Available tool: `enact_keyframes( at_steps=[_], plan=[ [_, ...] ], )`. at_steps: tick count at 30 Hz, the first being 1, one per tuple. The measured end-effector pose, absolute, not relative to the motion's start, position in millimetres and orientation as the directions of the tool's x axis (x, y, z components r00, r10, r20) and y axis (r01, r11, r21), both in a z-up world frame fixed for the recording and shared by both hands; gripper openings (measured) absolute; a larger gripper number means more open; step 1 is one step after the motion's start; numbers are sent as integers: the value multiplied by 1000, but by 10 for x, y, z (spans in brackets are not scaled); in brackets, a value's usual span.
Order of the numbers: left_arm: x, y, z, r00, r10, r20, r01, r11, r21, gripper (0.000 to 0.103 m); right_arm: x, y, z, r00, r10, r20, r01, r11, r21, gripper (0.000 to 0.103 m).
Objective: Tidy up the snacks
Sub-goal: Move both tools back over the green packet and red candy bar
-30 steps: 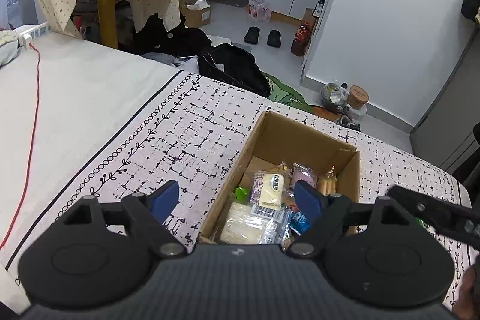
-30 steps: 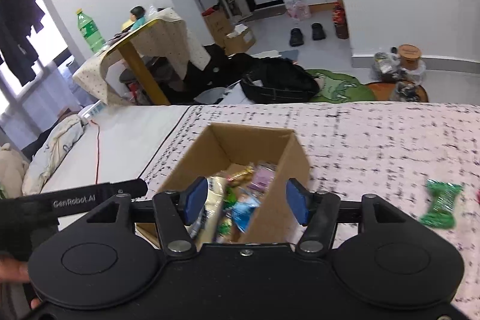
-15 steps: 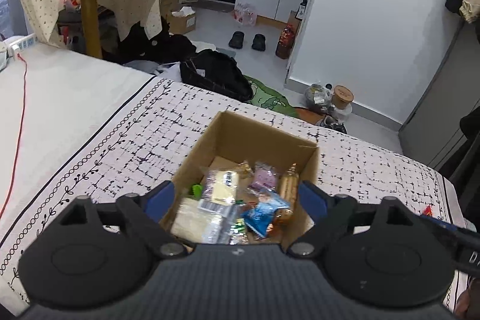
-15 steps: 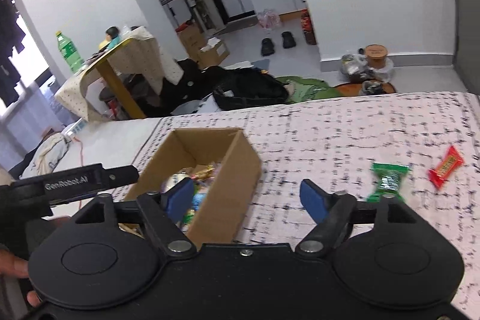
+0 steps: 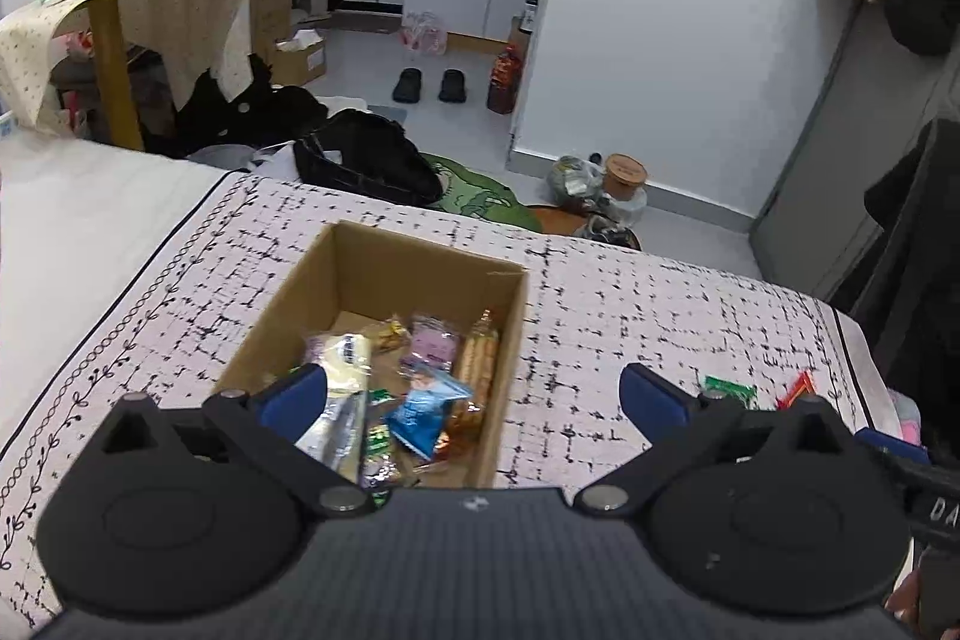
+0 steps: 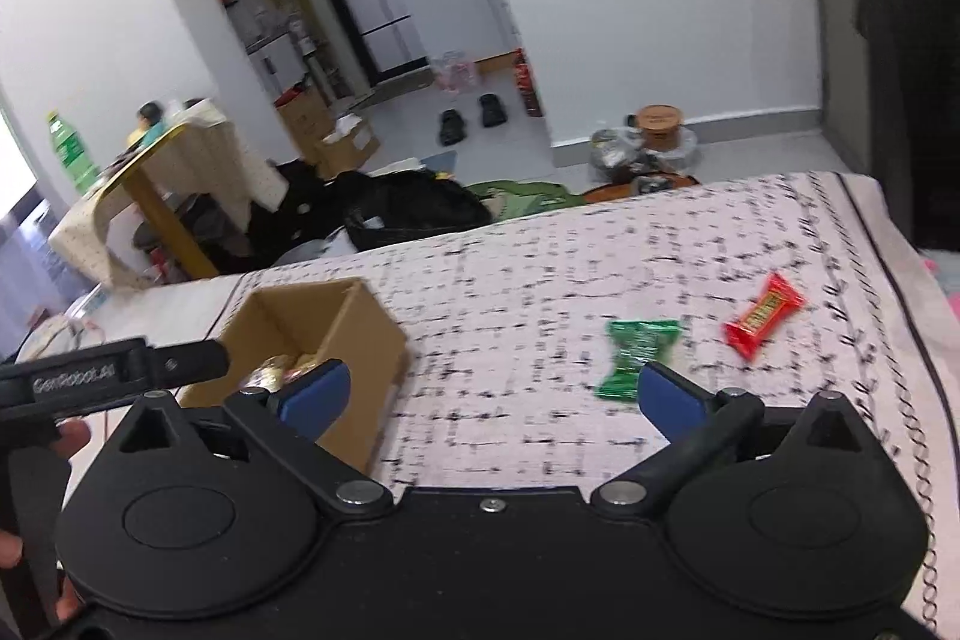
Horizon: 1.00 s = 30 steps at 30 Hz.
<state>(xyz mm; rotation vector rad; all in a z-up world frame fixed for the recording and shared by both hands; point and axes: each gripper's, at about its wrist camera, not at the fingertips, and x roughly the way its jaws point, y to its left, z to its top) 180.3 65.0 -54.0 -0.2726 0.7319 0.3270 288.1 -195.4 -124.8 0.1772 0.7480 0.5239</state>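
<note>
Bed (image 5: pixel 630 316): I see it spread with a pale cover in a black broken-grid print; it carries the whole job.
Box (image 5: pixel 384 274): open cardboard, standing on the bed left of centre in my left view and at the near left in my right view (image 6: pixel 360 334).
Snacks in box (image 5: pixel 420 388): a loose heap in the near half, with a pale long packet, a blue packet, a pink one and an orange stick pack that I can make out; the far half of the floor is bare card.
Left gripper (image 5: pixel 474 394): my jaws stand wide apart with nothing between the pads. They have just been opening. The left pad (image 5: pixel 297 394) hangs over the near end of the box, the right pad over bare cover to the right of it.
Right gripper (image 6: pixel 492 394): jaws spread as wide, just been opening too, gripping nothing; bare cover lies between the pads.
Green snack (image 6: pixel 636 349): lying flat on the bed right of the box, just beyond my right gripper's right pad; whether it touches I cannot tell.
Red snack (image 6: pixel 765 316): on the cover just right of the green one, apart from it, near the right edge of the bed.
</note>
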Motion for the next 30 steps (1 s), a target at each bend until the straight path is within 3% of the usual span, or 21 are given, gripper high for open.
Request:
enact_keyframes(
  at_steps=[22,30],
  plan=[
    [2546,-239,-1109,656,-66,-752,-163,960,-226,103,3198,-2848,-1664,693,319,-647,-68,922,381,101],
    [2906,-482,-1378,645,-122,-754,-105,964,-245,102,3380,-2998,-1855,687,300,-662,-23,919,393,90]
  ],
)
